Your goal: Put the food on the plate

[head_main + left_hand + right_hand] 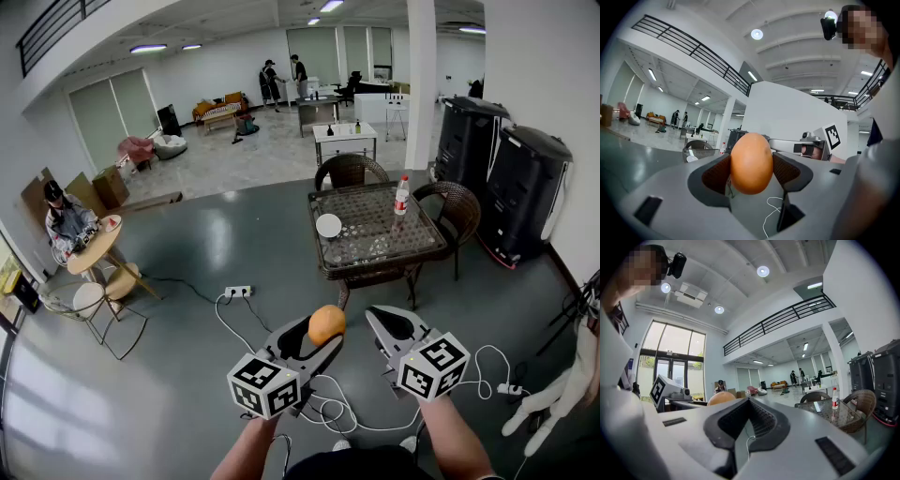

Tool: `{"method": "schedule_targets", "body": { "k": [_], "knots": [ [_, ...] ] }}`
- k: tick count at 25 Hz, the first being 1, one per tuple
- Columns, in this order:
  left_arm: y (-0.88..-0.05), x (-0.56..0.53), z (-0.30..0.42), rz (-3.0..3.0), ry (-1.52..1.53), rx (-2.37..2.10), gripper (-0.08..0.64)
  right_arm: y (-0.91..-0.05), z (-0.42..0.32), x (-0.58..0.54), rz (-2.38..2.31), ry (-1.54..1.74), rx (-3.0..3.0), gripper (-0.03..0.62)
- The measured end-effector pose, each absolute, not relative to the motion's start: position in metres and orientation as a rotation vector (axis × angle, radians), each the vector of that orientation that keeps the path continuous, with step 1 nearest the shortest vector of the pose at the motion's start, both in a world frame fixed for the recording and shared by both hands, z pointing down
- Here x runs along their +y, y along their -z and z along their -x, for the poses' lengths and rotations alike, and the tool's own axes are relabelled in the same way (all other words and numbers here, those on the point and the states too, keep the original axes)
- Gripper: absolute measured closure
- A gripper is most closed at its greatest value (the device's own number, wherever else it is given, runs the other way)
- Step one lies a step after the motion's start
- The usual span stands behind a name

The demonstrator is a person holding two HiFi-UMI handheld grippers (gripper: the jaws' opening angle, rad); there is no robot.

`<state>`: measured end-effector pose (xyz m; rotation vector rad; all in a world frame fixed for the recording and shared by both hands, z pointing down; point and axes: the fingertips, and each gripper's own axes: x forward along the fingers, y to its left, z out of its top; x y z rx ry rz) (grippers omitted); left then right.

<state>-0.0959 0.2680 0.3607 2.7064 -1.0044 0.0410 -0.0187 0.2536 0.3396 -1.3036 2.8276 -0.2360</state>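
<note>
Forearms reach forward, level and side by side above the grey floor, the left gripper clamped on the round orange food and the right gripper with its jaws together, empty. Well ahead, a white plate and a bottle sit on the glass table. Wicker chairs ring it, and cables cross the floor between.

No legible txt, brands, nos. or signs in any view.

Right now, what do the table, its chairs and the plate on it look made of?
Table: dark woven wicker, seemingly topped with glass that shows the weave. Chairs: same dark wicker, perhaps synthetic. Plate: plain white, smooth; ceramic or plastic, cannot tell.
</note>
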Motion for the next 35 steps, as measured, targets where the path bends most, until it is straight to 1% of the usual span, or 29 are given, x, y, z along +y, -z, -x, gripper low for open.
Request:
{"method": "schedule_targets", "body": {
  "k": [17, 35],
  "knots": [
    [-0.359, 0.267, 0.096, -2.705, -0.036, -0.998, 0.267, -0.337, 0.019, 0.255, 1.274, 0.259, 2.838, 0.588],
    [-0.366, 0.225, 0.1, -2.69, -0.042, -1.016, 0.267, -0.345, 0.011, 0.213, 1.294, 0.288, 2.834, 0.588]
  ]
}}
